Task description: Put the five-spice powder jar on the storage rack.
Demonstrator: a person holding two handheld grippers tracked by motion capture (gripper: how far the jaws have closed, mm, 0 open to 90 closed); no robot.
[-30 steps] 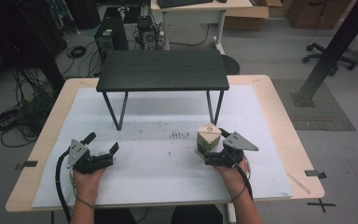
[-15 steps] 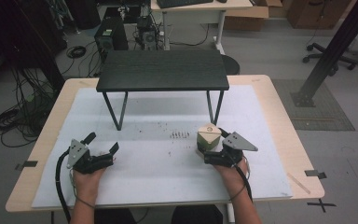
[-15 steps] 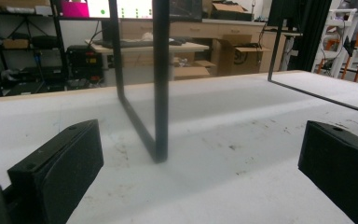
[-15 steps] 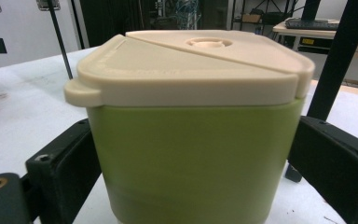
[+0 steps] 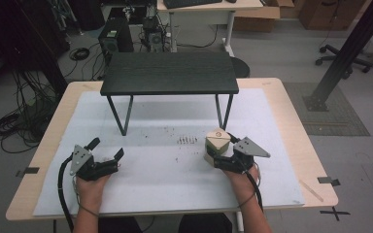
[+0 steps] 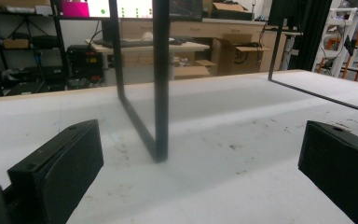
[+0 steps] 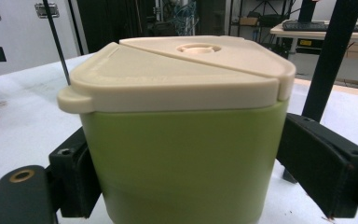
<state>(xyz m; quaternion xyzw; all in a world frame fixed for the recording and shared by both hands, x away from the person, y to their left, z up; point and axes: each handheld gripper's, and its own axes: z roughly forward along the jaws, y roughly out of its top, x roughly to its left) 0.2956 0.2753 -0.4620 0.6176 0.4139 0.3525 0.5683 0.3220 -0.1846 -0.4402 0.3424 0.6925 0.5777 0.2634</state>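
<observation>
Right gripper point(image 5: 218, 156) jaws, just closing, clasp the green container point(image 7: 182, 163) before the black stand point(image 5: 170, 73); I squeeze evenly; left gripper point(image 5: 108, 150) released.

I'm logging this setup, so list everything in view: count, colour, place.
Container: one, green body with a cream lid, on the white mat at the right, between the right gripper's jaws.
Small table: one, black top on thin black legs, standing at the far middle of the mat.
White mat: one, covering most of the tabletop, with dark specks near its middle.
Wooden table: one, light wood, under the mat.
Left gripper: one, black, resting on the mat at the near left, jaws wide apart with nothing between them.
Right gripper: one, black, near right; its jaws have just been closing and now hug the container's sides.
</observation>
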